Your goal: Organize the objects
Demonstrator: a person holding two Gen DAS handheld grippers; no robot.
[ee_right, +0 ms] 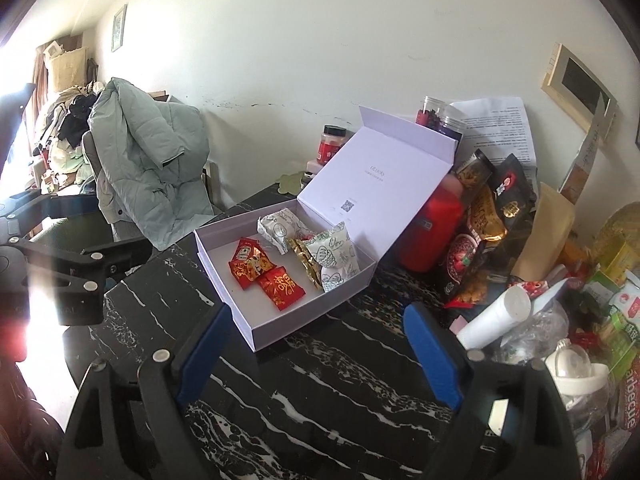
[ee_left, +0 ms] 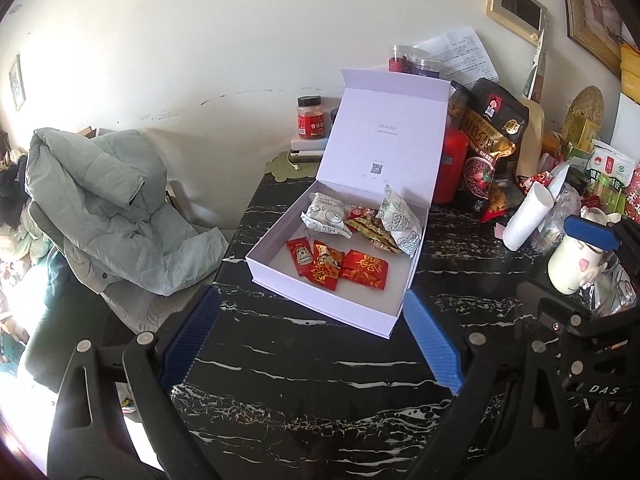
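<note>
**Snacks sit in the box, lid up, both tools empty**

The pale lilac cardboard gift box (ee_left: 332, 276) lies on the black marble-patterned table (ee_left: 320, 380), near its far-left part, with the hinged lid (ee_left: 384, 136) standing up and leaning back toward the white wall. Inside I see red foil sachets (ee_left: 340, 268), a gold foil wrapper (ee_left: 372, 230) and white printed paper packets (ee_left: 326, 216), all gathered in the back half. The front half of the box floor is bare.

So the sorting looks partly done. A crowded heap of snack bags (ee_right: 492, 216), a rolled white tube (ee_right: 492, 320) and a white mug (ee_left: 576, 260) wait on the right side of the table; which of these belong in the box I cannot tell. The lid is not yet closed.

The long axis of the box runs from front-left to back-right in the right wrist view, and its open mouth faces up.

The left gripper (ee_left: 312, 344) has its blue fingers wide apart over bare table, nothing between them. The right gripper (ee_right: 316, 352) is the same, spread and empty, just before the box's front corner.
</note>
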